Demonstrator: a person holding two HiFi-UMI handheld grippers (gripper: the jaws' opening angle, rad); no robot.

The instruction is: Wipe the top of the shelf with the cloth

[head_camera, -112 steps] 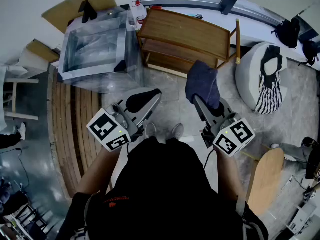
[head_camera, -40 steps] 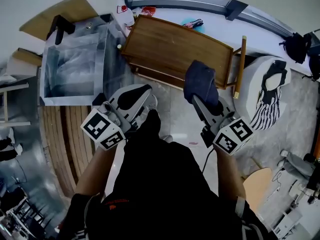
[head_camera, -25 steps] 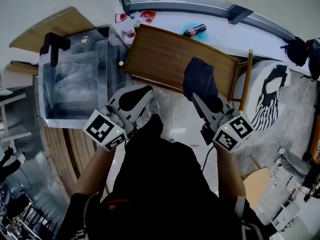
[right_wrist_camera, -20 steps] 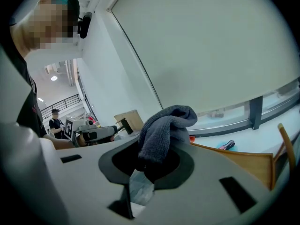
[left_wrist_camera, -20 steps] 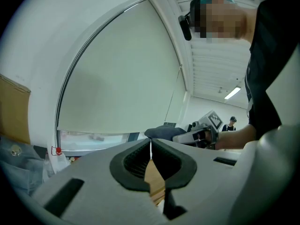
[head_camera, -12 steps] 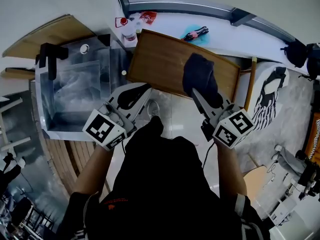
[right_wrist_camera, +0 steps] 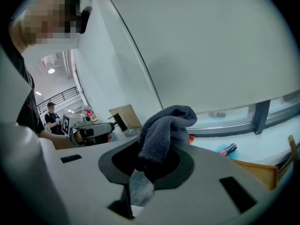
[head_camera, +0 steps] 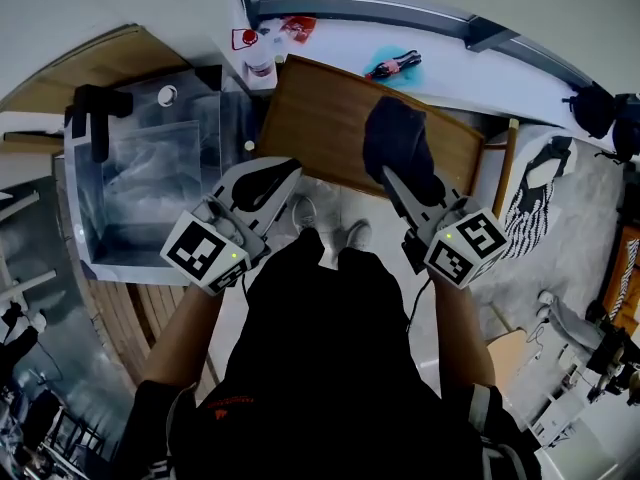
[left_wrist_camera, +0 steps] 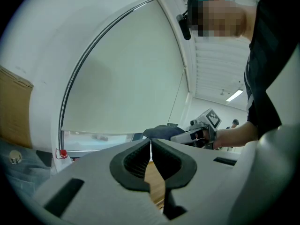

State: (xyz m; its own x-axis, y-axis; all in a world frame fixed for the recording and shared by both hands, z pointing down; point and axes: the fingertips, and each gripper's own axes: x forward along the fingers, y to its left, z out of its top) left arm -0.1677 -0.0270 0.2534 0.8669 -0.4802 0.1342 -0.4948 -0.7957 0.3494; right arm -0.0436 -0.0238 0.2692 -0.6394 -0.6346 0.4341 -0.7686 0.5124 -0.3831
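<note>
right tool (head_camera: 397, 180) (right_wrist_camera: 149, 165): clamped on a dark blue-grey cloth (head_camera: 396, 146) (right_wrist_camera: 165, 123); a fold is pinched between the black pads and the rest bunches up past the tips.
left tool (head_camera: 288, 171) (left_wrist_camera: 151, 150): closed, pads meeting at the tips, nothing between them; held off the near left edge of the shelf, beside the clear box.
cloth: hangs at the end of the right tool, over the right half of the shelf top in the head view. Contact with the wood cannot be judged from any view.
shelf (head_camera: 318, 120): brown wooden top, seen from steeply above, bare apart from where the cloth covers it; far edge runs along the window ledge.
clear box (head_camera: 150, 173): large, see-through, just left of the shelf.
window ledge (head_camera: 470, 73): white, behind the shelf; a red-and-black object (head_camera: 393, 66) lies on a teal patch there.
person: stands at the shelf's near edge, shoes (head_camera: 352, 236) on pale floor between the two tools.
far right: white cushion (head_camera: 545, 230) with a black-and-white striped fabric draped on it, near the shelf's right end.
</note>
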